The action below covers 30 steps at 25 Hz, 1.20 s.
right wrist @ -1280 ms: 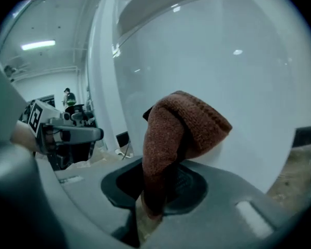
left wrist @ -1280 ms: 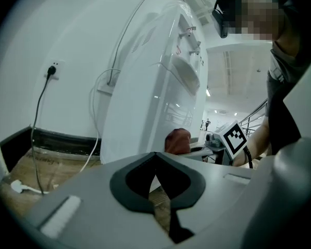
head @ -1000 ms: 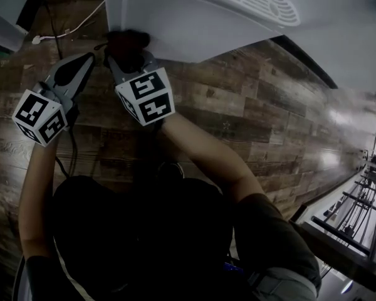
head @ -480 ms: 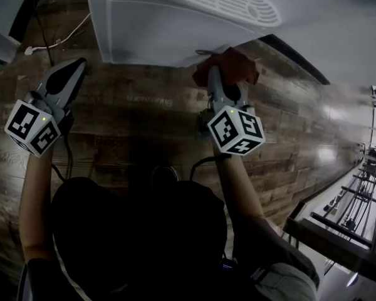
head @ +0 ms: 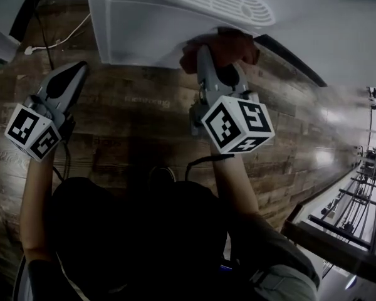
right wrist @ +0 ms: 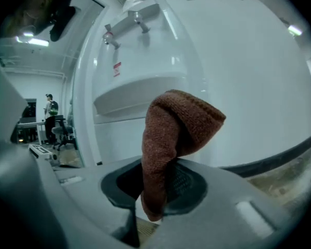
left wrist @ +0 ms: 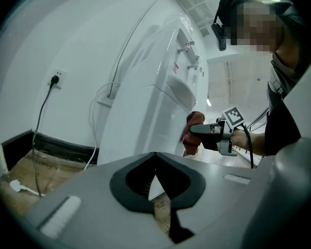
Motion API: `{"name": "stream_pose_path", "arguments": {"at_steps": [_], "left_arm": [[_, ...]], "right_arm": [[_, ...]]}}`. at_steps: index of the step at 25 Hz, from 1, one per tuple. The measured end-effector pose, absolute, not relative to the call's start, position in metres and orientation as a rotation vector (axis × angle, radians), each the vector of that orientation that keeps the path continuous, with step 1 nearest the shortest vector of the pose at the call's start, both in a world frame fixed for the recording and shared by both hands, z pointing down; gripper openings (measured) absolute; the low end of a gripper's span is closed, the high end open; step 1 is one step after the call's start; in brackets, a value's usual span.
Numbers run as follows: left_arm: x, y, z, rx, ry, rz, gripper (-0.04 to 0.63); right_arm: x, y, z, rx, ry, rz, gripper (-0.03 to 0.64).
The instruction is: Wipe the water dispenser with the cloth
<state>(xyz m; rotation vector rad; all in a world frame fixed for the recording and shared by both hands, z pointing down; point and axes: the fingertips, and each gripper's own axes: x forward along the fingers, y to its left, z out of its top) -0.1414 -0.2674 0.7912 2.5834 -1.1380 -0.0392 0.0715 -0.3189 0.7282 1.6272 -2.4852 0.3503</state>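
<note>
The white water dispenser stands against the wall, seen from above in the head view. A brown cloth is pinched in my right gripper, pressed at the dispenser's front lower right edge. In the right gripper view the cloth sticks up between the jaws, before the dispenser's taps and drip tray. My left gripper hangs to the left, jaws together and holding nothing. From the left gripper view the dispenser and the cloth show ahead.
A wood-pattern floor lies below. A white power cable runs along the floor left of the dispenser to a wall socket. Desks and chairs stand far off, with a person there.
My right gripper with the cloth has swept from the dispenser's front left corner to its right part. The left gripper has barely moved.
</note>
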Motion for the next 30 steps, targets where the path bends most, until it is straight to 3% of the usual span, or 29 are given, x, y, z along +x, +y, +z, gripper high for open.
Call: {"name": "stream_pose_path", "arguments": {"at_steps": [16,30], "left_arm": [[-0.194,-0.253,0.792,2.487,-1.310,-0.149,0.017],[-0.198,-0.236,0.875,2.385,-1.259,-0.056,0.017]], "right_arm": [[-0.134,-0.301,0.770,0.891,-2.648,0.238,0.061],[-0.148,-0.271,1.002,0.604,-2.321,0.694,0.061]]}}
